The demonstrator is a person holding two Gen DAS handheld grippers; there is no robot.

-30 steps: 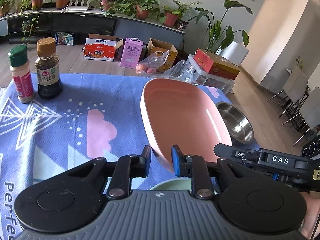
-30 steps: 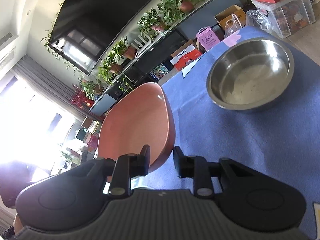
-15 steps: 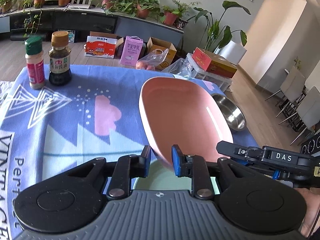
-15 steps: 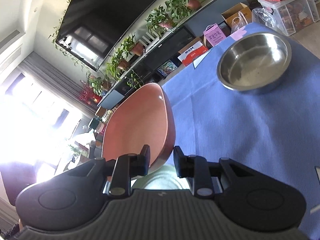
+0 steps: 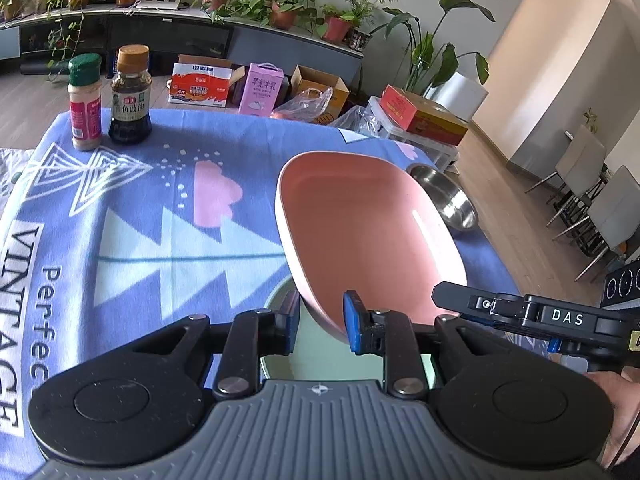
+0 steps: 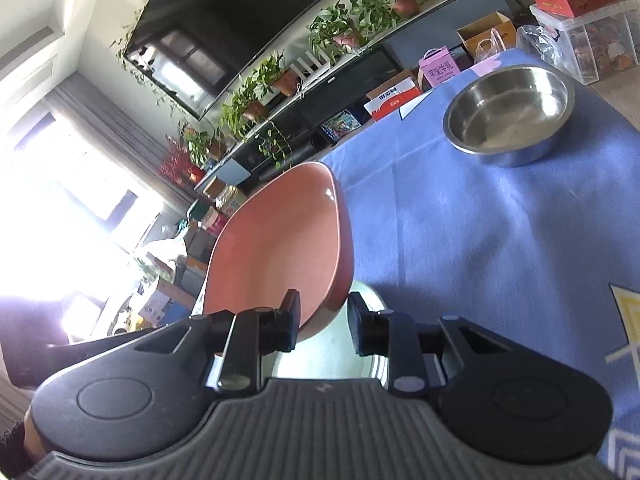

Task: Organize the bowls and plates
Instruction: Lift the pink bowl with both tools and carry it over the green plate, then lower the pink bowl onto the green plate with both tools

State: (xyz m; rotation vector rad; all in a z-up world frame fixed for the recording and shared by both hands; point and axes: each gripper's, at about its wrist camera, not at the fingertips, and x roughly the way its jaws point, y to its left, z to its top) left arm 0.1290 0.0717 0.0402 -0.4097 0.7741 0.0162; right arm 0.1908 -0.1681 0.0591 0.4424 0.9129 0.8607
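Since a second ago both cameras have pulled back and lower: the steel bowl has shrunk toward the upper right of my right view, and more of the pale green dish shows under the pink plate.

I hold the pink plate tilted, long axis running away from both cameras, near edge low at the centre bottom of each view, far edge raised. It lies straight ahead of both claws and directly over the green dish, which sits on the desk just below the fingers.

My left claw is narrowed onto the plate's near rim, one finger on each face. My right claw brackets the same rim from the other side; whether its pads touch I cannot tell.

I judge the coming move turns on lowering the plate level into the green dish; both claws are equally near.

The two bottles stand well apart, upper left.
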